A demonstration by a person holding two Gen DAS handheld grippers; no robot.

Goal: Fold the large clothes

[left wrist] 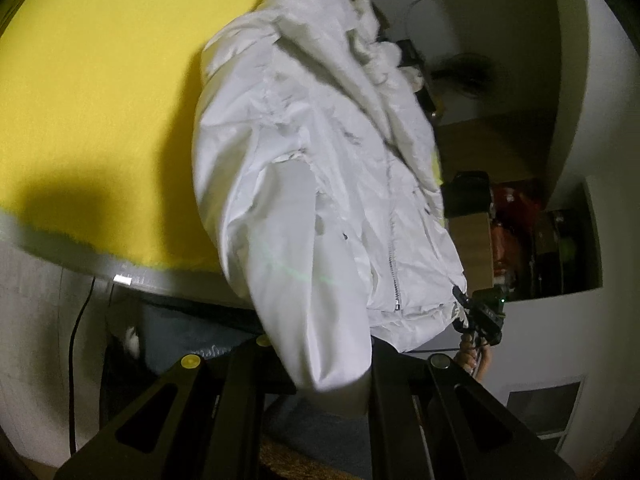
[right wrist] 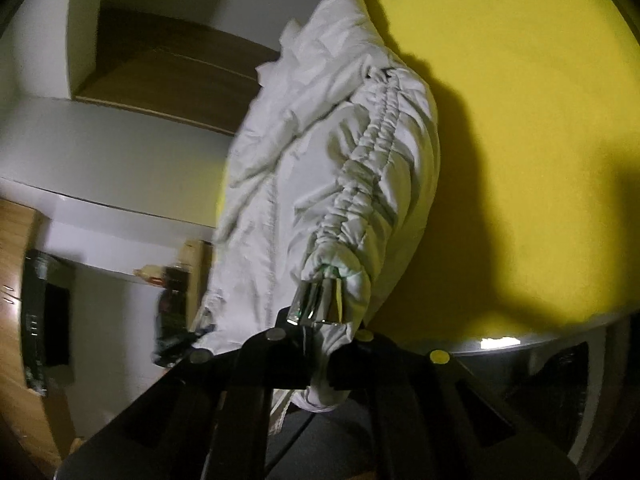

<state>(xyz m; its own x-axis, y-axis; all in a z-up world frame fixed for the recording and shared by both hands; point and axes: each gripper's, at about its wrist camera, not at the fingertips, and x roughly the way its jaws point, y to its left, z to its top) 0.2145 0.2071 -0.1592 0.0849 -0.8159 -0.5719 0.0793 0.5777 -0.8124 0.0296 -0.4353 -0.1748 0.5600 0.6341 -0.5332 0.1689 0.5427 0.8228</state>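
White jacket (left wrist: pixel 320 168) hangs in the air, held up over the yellow counter (left wrist: pixel 100 100), with its hem and one sleeve cuff (left wrist: pixel 332 360) toward the cameras and its hood end lying on or near the counter top; contact there is not clear. Left gripper (left wrist: pixel 320 376): cuff sits between the two fingers, jaws apparently clamped on it, though the fabric hides the actual pinch. Right gripper (right wrist: pixel 320 312): jaws closed on a bunched fold of the gathered hem. Judged step: early, lift-and-spread stage, nothing folded yet. The next move likely calls for drawing the two grippers apart to stretch the jacket flat, then lowering it onto the counter without losing either grip; the slick puffy fabric may slip. View differences: the left view shows the zipper (left wrist: pixel 394 268) and front panel, plus the right gripper at the far hem corner with a hand (left wrist: pixel 472 360) below it. The right view shows instead the shirred elastic seam (right wrist: pixel 372 160), and only a blurred dark shape where the left gripper should be.
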